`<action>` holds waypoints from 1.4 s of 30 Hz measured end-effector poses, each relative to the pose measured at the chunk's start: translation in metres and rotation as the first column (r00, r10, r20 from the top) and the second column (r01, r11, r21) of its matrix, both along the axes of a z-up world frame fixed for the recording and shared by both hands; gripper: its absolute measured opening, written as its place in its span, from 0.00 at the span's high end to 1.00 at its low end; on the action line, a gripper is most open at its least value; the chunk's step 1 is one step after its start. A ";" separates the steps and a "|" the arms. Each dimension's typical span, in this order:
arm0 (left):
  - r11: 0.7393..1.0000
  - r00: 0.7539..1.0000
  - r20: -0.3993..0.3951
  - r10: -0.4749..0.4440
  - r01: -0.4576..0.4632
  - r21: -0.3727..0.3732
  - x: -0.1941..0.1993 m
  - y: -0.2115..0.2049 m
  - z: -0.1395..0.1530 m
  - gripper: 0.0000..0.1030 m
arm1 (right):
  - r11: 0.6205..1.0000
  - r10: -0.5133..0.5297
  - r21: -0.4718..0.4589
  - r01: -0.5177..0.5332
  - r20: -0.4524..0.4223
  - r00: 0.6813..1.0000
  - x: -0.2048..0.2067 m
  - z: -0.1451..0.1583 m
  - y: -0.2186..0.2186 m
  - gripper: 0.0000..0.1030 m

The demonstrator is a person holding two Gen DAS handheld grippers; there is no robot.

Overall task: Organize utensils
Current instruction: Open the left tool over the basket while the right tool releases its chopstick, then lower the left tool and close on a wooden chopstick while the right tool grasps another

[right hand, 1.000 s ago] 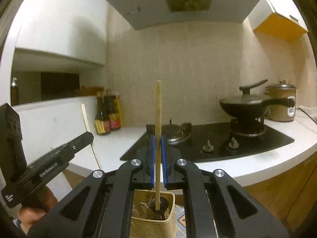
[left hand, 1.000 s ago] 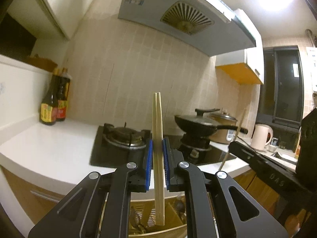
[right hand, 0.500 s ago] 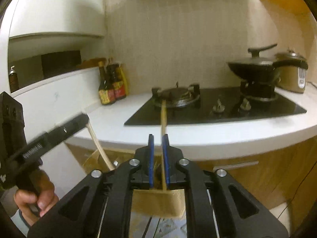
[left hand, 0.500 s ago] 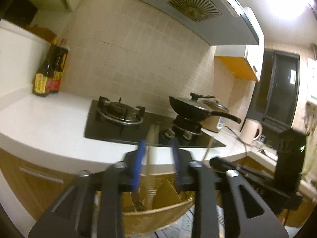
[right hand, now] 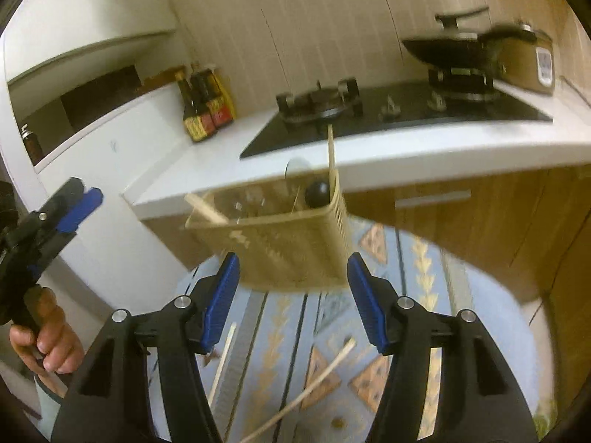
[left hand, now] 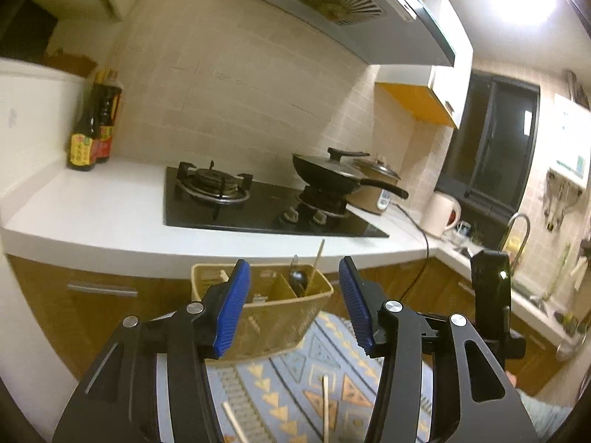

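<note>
Kitchen, patterned rug [left hand: 295,380] below. Both grippers, left [left hand: 295,304] and right [right hand: 293,297], now gaping empty; chopsticks [right hand: 330,155] dropped into basket [right hand: 280,247]. More chopsticks [right hand: 314,387] on rug next.

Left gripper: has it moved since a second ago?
Yes. The left gripper has dropped from stove height to below the counter edge, and its jaws now stand open, empty.
</note>
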State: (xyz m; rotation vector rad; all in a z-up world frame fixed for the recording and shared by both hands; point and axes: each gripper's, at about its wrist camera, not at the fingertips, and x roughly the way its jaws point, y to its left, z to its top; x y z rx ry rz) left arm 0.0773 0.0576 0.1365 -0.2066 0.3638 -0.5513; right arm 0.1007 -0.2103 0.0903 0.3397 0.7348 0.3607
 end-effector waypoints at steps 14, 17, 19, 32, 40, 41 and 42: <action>0.987 0.943 -0.332 0.000 0.052 0.150 -0.001 -0.006 -0.061 0.53 | 0.996 0.071 -0.013 -0.085 -0.442 0.894 -0.007 -0.077 0.038 0.45; 0.982 0.895 -0.445 -0.033 0.113 0.154 0.014 -0.010 -0.102 0.53 | 0.994 0.068 -0.035 -0.100 -0.514 0.855 -0.005 -0.098 0.045 0.48; 0.972 0.857 -0.510 -0.073 0.177 0.157 0.022 -0.014 -0.125 0.54 | 0.993 0.054 -0.055 -0.100 -0.546 0.836 -0.004 -0.110 0.048 0.53; 0.879 0.839 -0.540 0.076 0.199 0.433 0.048 -0.040 -0.189 0.58 | 0.979 -0.056 -0.189 -0.073 -0.601 0.797 0.003 -0.136 0.073 0.68; 0.836 0.835 -0.540 0.103 0.222 0.502 0.049 -0.058 -0.197 0.64 | 0.934 -0.078 -0.331 -0.134 -0.556 0.827 -0.002 -0.134 0.109 0.72; 0.827 0.838 -0.534 0.114 0.218 0.519 0.048 -0.060 -0.198 0.66 | 0.925 -0.079 -0.351 -0.145 -0.550 0.831 -0.003 -0.133 0.112 0.77; 0.819 0.841 -0.527 0.123 0.214 0.533 0.047 -0.061 -0.197 0.71 | 0.916 -0.077 -0.369 -0.155 -0.544 0.835 -0.004 -0.134 0.117 0.79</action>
